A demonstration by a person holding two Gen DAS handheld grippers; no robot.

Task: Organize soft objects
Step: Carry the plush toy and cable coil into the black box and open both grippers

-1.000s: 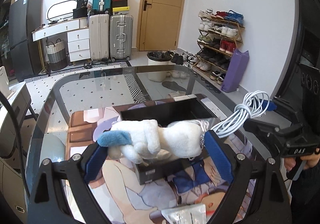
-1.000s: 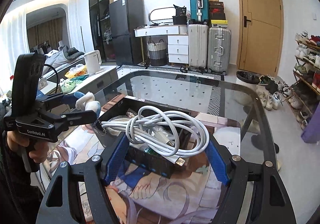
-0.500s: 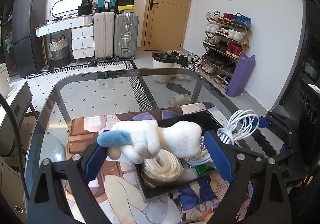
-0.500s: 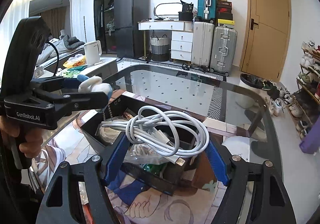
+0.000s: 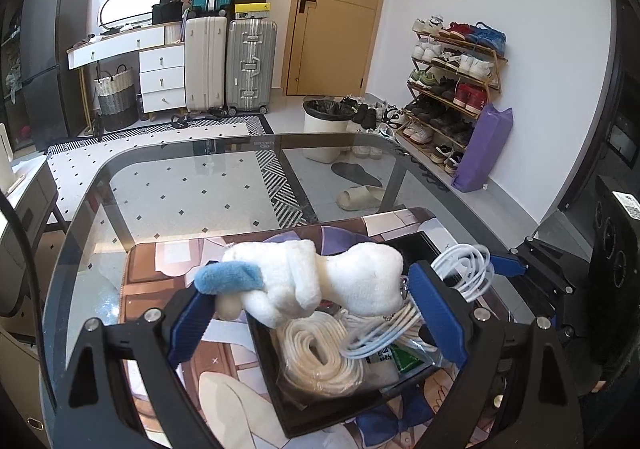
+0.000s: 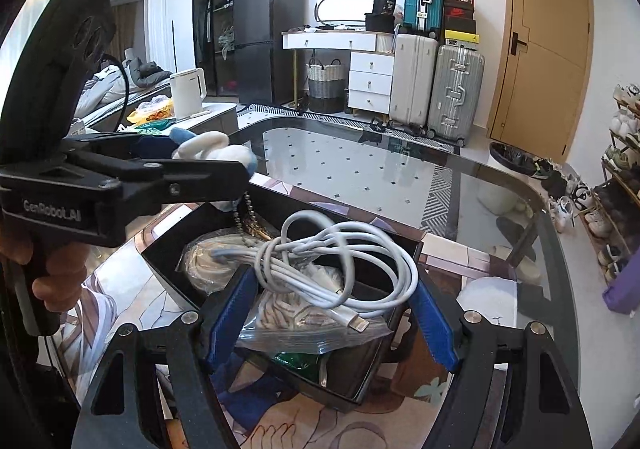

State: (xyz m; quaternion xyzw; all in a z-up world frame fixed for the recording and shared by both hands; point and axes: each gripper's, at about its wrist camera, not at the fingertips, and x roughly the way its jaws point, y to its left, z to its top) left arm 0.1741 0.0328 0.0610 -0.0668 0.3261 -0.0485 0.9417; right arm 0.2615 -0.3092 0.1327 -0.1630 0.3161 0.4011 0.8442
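My left gripper (image 5: 316, 313) is shut on a white plush toy (image 5: 320, 281) with a blue ear, held crosswise over the black box (image 5: 272, 369). A ball chain hangs from the toy. In the right wrist view the same toy (image 6: 212, 149) shows at the left gripper's tip. My right gripper (image 6: 332, 309) is shut on a coiled white charging cable (image 6: 344, 257), held just above the black box (image 6: 168, 253). The cable (image 5: 464, 269) also shows at the right in the left wrist view. Inside the box lie a bagged cream rope coil (image 5: 320, 353) and a green packet (image 5: 404, 357).
The box sits on a printed mat (image 5: 160, 273) on a glass table (image 5: 180, 185). A hand (image 6: 56, 273) grips the left tool's handle. Suitcases, a white drawer unit, a bin and a shoe rack stand on the floor beyond the table.
Both grippers have moved forward and lower over the black box. The box's inside, with the rope coil and bags, has come into view beneath the toy and the cable.
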